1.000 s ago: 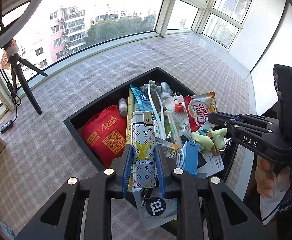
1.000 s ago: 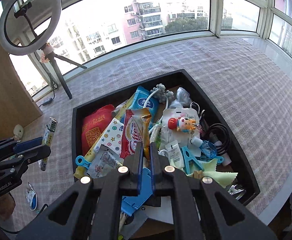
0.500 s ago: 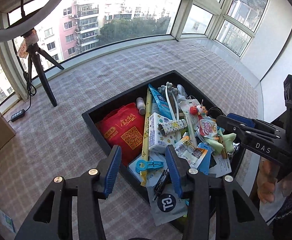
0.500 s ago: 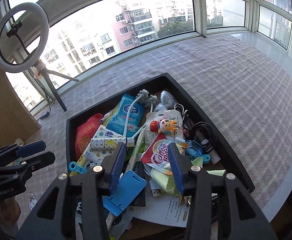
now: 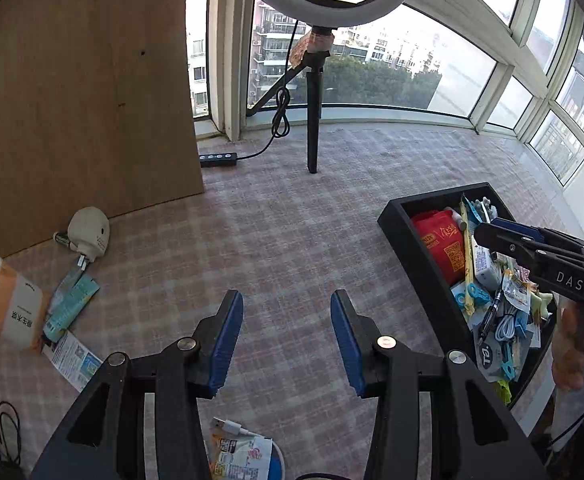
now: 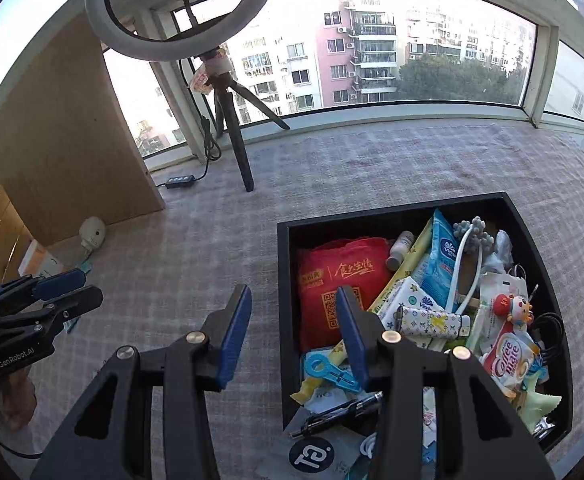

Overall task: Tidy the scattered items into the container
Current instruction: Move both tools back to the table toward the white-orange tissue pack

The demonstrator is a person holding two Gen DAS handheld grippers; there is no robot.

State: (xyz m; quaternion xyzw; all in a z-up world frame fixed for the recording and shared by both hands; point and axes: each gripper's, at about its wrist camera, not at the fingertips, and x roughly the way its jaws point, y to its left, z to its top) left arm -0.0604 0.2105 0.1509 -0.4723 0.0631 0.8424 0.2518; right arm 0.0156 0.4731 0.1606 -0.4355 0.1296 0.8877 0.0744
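Checked cloth, left tool agape and empty, right tool likewise, over black container.

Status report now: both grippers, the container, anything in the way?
Left gripper open, empty. Right gripper open, empty. Black container full; tissue pack and sachet outside. Path clear.

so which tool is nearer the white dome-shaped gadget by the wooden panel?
Left. The left tool hangs open over the mat on the white gadget side; the right tool is open at the black container's edge, farther away.
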